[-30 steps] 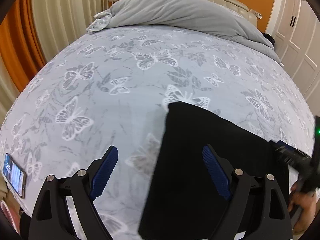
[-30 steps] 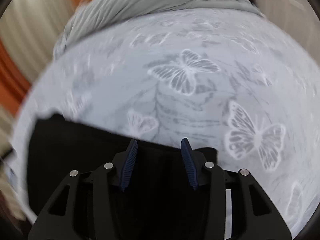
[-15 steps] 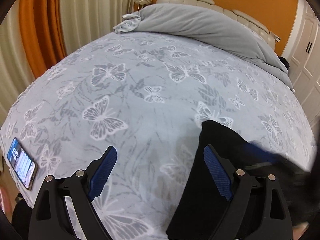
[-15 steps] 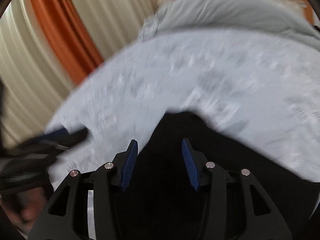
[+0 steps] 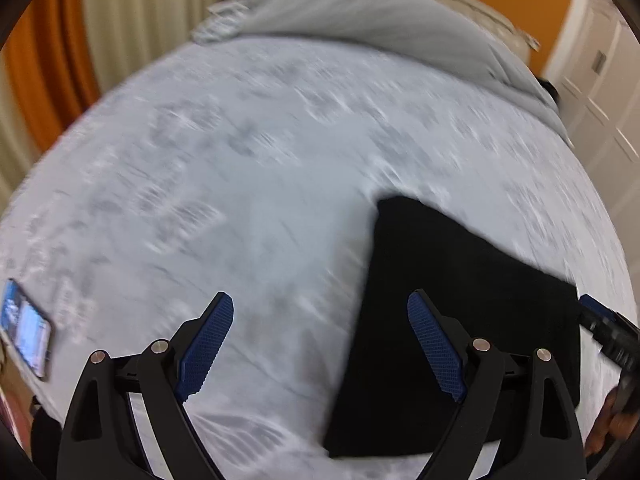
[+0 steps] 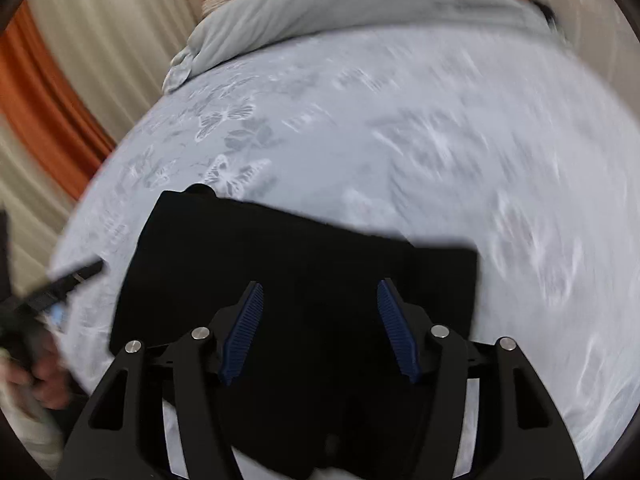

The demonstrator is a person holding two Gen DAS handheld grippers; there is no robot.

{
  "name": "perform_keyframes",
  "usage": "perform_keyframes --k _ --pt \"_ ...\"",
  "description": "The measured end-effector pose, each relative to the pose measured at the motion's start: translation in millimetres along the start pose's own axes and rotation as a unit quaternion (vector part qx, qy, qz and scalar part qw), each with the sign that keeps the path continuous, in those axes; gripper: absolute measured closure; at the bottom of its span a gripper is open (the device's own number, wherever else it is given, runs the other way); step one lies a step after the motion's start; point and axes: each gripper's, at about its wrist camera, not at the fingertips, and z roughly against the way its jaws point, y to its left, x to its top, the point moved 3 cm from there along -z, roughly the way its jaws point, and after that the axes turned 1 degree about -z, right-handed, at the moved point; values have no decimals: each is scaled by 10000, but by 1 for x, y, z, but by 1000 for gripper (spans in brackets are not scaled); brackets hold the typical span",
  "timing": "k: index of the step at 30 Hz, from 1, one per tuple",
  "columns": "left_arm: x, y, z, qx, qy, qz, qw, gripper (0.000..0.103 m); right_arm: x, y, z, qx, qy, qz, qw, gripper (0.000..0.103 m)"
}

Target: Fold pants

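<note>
The black pants (image 5: 452,312) lie folded in a flat rectangle on the butterfly-print bedsheet (image 5: 240,200), near the bed's front edge. They also show in the right wrist view (image 6: 304,256). My left gripper (image 5: 320,336) is open and empty above the sheet, its right finger over the pants' left edge. My right gripper (image 6: 320,324) is open and empty, hovering over the middle of the pants. The right gripper's tip (image 5: 600,320) shows at the far right of the left wrist view. The left gripper's tip (image 6: 68,280) shows at the left of the right wrist view.
A grey duvet (image 5: 380,16) is bunched at the head of the bed. A phone (image 5: 26,328) lies on the sheet near the front left corner. Orange and cream curtains (image 6: 48,80) hang on the left. White wardrobe doors (image 5: 600,92) stand at the right.
Both views are blurred by motion. The right gripper has opened wider and swung back over the pants. The left gripper has shifted right, closer to the pants.
</note>
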Motion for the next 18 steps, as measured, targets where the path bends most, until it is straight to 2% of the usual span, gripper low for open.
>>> perform_keyframes --k 4,6,9,12,15,16,17,18 --pt "-26 -30 -24 -587 640 -178 9961 17 -27 -24 6 287 277 -224 9990 45" --pt "-32 -38 -31 -676 811 -172 9943 16 -37 -18 -2 447 419 -154 9980 45" --pt "-33 -47 -33 -358 696 -210 9967 16 -46 1 -4 556 397 169 9975 43" --pt "-31 -51 -33 -234 638 -144 9976 16 -51 11 -20 174 443 377 9982 35" --pt "-29 -51 -33 -172 590 -40 9981 16 -52 15 -26 79 306 400 9987 35" --pt "-29 -50 -31 -174 590 -32 9981 16 -52 15 -26 70 262 403 9988 39" --pt "-28 -49 -30 -160 582 -38 9982 16 -52 15 -26 115 234 377 9990 57" --pt "-28 -49 -30 -140 570 -50 9983 16 -52 16 -24 348 232 313 9986 75"
